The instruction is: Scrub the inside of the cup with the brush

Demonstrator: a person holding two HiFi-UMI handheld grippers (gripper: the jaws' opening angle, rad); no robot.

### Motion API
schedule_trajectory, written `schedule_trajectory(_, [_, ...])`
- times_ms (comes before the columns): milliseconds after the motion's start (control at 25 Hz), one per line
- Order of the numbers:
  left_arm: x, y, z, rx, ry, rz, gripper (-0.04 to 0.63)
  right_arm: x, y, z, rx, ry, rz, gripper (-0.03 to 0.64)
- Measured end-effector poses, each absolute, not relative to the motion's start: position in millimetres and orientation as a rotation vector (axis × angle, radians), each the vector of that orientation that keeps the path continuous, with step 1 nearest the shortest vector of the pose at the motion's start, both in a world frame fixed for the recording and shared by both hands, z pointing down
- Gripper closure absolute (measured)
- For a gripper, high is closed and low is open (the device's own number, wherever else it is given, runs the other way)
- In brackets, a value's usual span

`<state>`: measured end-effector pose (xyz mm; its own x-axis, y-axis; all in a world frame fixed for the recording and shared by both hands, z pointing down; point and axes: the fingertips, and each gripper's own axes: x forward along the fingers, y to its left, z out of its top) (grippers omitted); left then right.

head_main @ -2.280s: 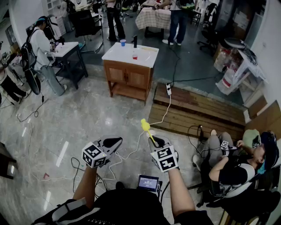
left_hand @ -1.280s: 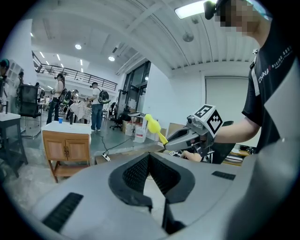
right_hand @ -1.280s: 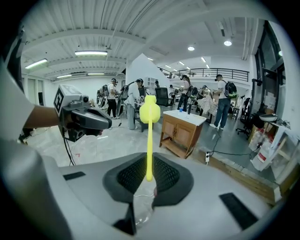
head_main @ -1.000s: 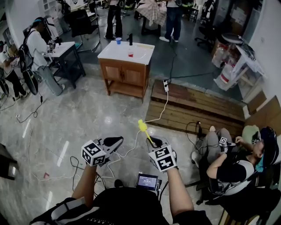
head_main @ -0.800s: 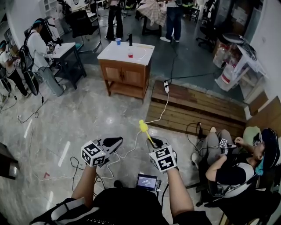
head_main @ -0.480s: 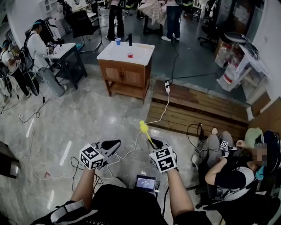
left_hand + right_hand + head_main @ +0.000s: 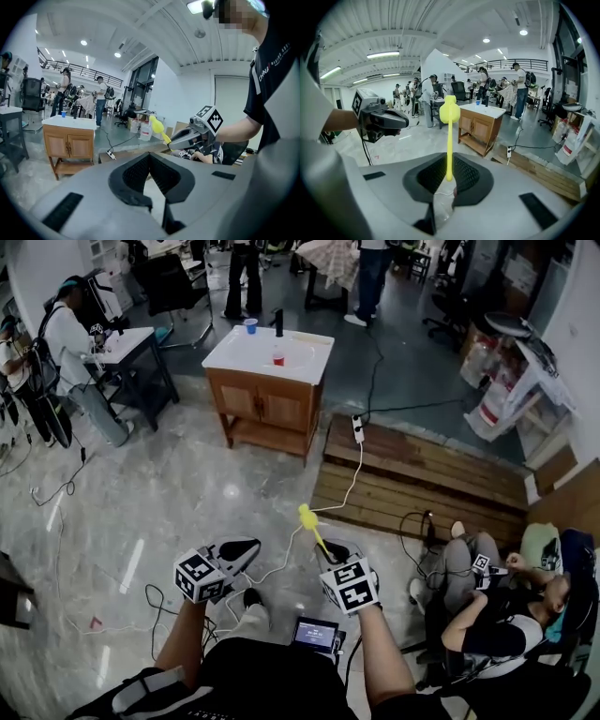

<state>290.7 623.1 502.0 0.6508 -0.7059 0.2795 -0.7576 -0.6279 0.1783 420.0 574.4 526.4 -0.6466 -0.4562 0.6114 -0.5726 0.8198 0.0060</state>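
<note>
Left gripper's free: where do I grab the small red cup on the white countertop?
Grip the small red cup by its side wall, coming in level from the near edge of the white countertop. It seems to stand upright, so a side grip leaves its mouth free for the yellow brush held in the right gripper. Open the shut left gripper first.

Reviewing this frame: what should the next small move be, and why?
Probably a step toward the wooden cabinet: the red cup and blue cup stand on top of it, far out of reach. The right gripper is shut on the yellow brush; the left gripper is shut and empty, so no cup is in hand to scrub.
</note>
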Motion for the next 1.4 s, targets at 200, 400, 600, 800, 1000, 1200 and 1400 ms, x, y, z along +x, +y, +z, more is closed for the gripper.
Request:
schedule_trajectory(200, [240.5, 567.8, 493.7, 2.609, -1.161, 0.227, 0.591, 371.2, 519.6, 510.6, 0.794, -2.374, 0.218, 0.577])
schedule_trajectory(400, [195.4, 534.2, 496.4, 2.625, -1.131, 0.232, 0.591, 324.1, 487.7, 514.0, 0.809, -2.361, 0.229, 0.577])
schedule_trajectory(600, [150.9, 514.7, 498.6, 2.618, -1.136, 0.232, 0.591, 289.8, 468.3, 515.5, 0.829, -2.348, 0.241, 0.577])
schedule_trajectory(800, [126.6, 507.4, 502.0, 2.596, -1.124, 0.225, 0.591, 267.5, 459.5, 520.0, 0.827, -2.334, 0.265, 0.577])
schedule_trajectory(1000, [115.5, 501.9, 511.5, 2.579, -1.112, 0.227, 0.591, 253.0, 452.7, 528.1, 0.814, -2.329, 0.287, 0.577])
schedule_trajectory(1200, [105.0, 488.5, 523.0, 2.561, -1.115, 0.235, 0.591, 235.6, 438.6, 541.7, 0.776, -2.331, 0.294, 0.577])
schedule_trajectory(1400, [89.7, 461.0, 527.6, 2.558, -1.135, 0.25, 0.591, 212.3, 409.7, 548.4, 0.742, -2.348, 0.283, 0.577])
